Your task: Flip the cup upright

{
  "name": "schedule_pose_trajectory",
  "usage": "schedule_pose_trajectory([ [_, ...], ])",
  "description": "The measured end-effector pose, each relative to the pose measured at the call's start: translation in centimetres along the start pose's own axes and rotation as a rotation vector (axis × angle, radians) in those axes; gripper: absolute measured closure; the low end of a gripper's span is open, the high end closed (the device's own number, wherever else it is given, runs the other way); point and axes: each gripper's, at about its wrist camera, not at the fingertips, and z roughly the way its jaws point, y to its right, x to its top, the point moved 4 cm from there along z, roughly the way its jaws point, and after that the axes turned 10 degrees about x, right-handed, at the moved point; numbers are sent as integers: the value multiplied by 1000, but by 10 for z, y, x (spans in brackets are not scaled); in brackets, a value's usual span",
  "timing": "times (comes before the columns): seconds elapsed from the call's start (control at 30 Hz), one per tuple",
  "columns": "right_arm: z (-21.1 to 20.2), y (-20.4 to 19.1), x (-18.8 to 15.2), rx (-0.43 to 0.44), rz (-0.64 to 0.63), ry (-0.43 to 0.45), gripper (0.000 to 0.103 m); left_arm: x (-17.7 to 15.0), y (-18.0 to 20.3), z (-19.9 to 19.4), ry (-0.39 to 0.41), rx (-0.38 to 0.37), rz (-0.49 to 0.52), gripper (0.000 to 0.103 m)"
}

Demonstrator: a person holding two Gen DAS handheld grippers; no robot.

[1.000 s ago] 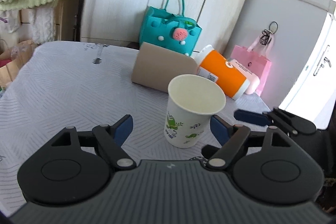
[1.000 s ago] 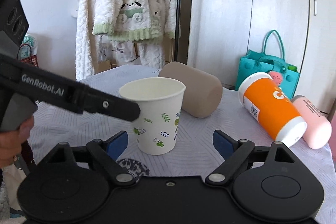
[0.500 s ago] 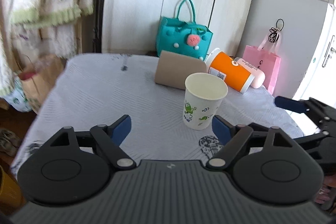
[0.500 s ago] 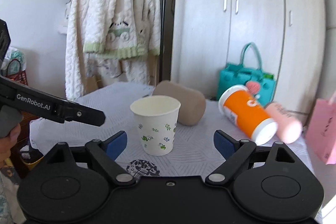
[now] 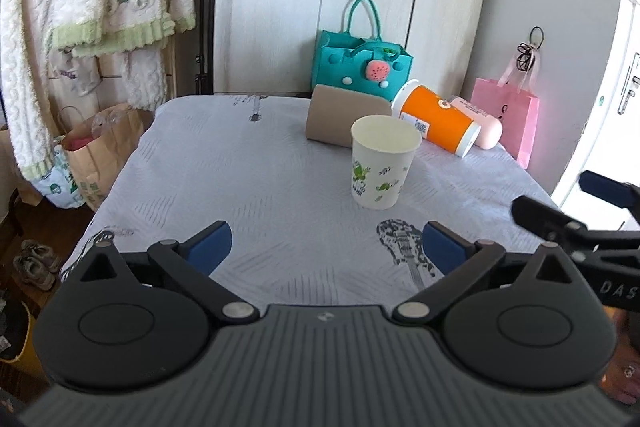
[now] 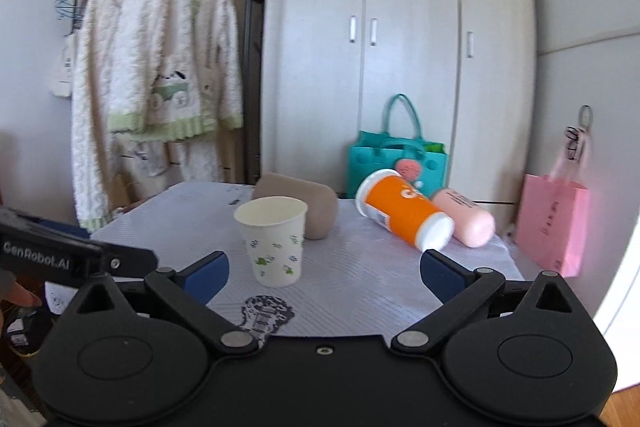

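Paper cup upright on table, mouth up, near the front edge, clear of the right gripper, whose blue pads are spread wide. Tan cup on its side just behind; orange cup and pink bottle lying toward the right edge. Left gripper enters at frame left.

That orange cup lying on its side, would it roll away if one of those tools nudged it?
Probably a little: the orange cup is round and lies on its side on the table. The pink bottle beside it would likely block rolling that way. Being tapered, it may curve rather than roll straight.
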Motion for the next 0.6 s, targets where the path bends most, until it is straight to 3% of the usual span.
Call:
schedule_pose_trajectory([
  [0.3,-15,-4,-9,-82,1,-7,0,-11,-4,-7,-29,63,-2,0],
  [0.6,-17,-5,-13,-91,27,-27,0,-15,-1,-20,-7,88,15,0],
])
